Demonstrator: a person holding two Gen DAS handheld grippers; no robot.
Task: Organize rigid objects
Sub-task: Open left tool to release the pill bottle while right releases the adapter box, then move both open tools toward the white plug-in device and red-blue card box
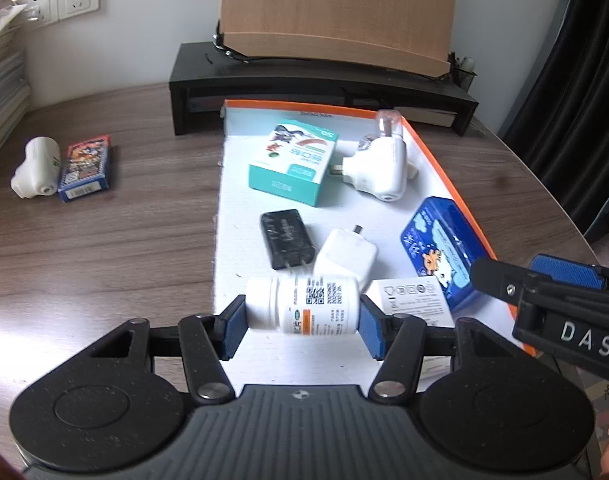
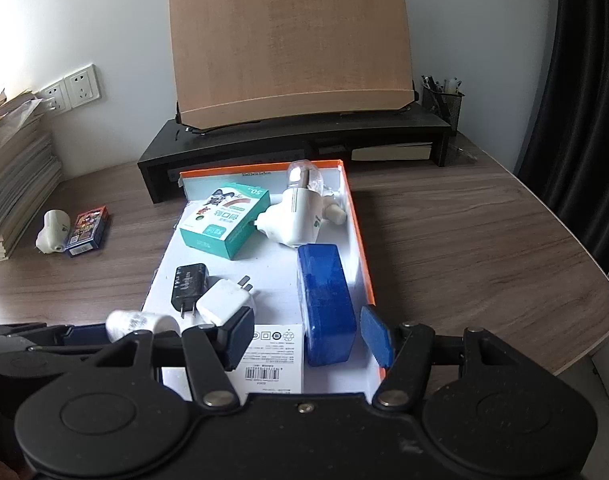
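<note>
My left gripper (image 1: 303,322) is shut on a white pill bottle (image 1: 304,309), held sideways just above the near end of the orange-rimmed white box lid (image 1: 436,148). The bottle also shows in the right wrist view (image 2: 138,325). The lid (image 2: 358,240) holds a teal box (image 1: 294,162), a white plug-in device (image 1: 380,162), a black charger (image 1: 286,238), a white charger (image 1: 346,258), a blue tin (image 1: 440,248) and a white carton (image 1: 418,302). My right gripper (image 2: 310,340) is open and empty over the lid's near right corner, around the blue tin (image 2: 326,300).
On the wooden desk at the left lie a white plug-in device (image 1: 34,166) and a card pack (image 1: 86,168). A black monitor riser (image 1: 320,80) with a wooden board stands behind the lid. Stacked books (image 2: 12,184) sit far left, a pen holder (image 2: 442,98) far right.
</note>
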